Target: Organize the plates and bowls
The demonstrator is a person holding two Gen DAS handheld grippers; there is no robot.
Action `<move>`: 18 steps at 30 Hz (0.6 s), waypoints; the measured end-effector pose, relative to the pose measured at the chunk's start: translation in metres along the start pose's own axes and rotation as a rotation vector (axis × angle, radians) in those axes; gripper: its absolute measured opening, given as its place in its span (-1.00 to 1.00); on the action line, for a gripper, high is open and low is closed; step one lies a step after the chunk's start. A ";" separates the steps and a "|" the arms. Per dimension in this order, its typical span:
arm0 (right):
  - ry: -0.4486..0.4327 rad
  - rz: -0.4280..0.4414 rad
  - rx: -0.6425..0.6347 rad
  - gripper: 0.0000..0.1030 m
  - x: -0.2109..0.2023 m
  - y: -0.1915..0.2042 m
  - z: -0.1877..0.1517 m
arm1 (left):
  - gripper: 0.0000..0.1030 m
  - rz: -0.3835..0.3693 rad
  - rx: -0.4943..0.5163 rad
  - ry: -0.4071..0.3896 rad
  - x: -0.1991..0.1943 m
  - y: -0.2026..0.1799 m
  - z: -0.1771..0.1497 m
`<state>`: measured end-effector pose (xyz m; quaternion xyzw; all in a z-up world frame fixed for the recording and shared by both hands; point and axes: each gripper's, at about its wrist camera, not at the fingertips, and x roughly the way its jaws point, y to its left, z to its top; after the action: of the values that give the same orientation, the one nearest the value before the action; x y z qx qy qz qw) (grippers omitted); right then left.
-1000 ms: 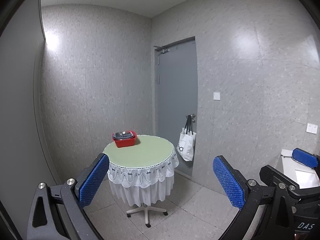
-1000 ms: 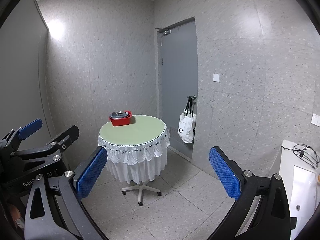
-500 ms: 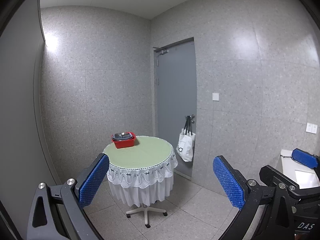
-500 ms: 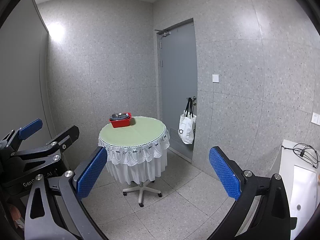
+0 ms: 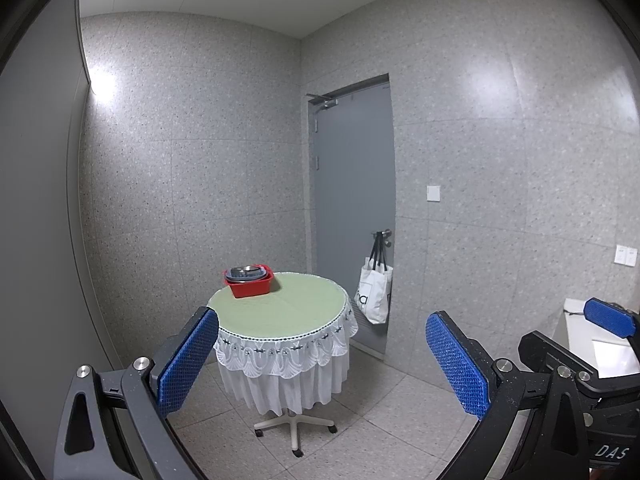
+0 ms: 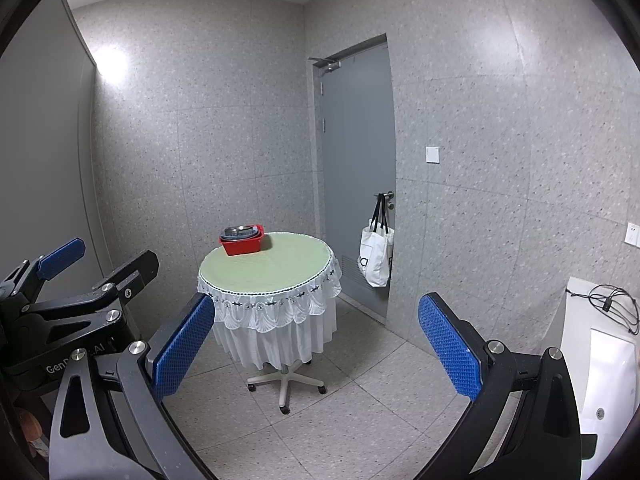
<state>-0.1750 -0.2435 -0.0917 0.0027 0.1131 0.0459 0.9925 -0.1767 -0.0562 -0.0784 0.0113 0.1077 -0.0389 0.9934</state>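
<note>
Across the room, at the desk's [image 5: 280,312] 11 o'clock edge, sits a red tub [image 5: 251,285] of stacked metal bowls [image 5: 246,272]: stiff, slippery, probably light; I'd pinch rims. Both my left tongs [image 5: 320,364] and right tongs [image 6: 316,354] gape empty.

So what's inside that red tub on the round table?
The red tub holds stacked dishes: a shiny metal bowl on top of greyish ones. How many lie beneath, the tub's walls hide.

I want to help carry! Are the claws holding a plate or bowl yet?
No. The left claw and right claw are both open and hold nothing.
</note>
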 end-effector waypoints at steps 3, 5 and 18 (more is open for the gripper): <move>0.003 0.001 0.000 1.00 0.003 0.002 0.000 | 0.99 0.002 0.000 0.002 0.005 0.000 0.000; 0.004 0.001 0.000 1.00 0.005 0.002 0.000 | 0.99 0.004 -0.001 0.003 0.006 0.000 0.000; 0.008 0.008 0.000 1.00 0.014 0.005 -0.001 | 0.99 0.012 -0.005 0.001 0.023 0.000 -0.002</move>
<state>-0.1623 -0.2374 -0.0959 0.0030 0.1173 0.0499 0.9918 -0.1551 -0.0578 -0.0854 0.0095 0.1082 -0.0324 0.9936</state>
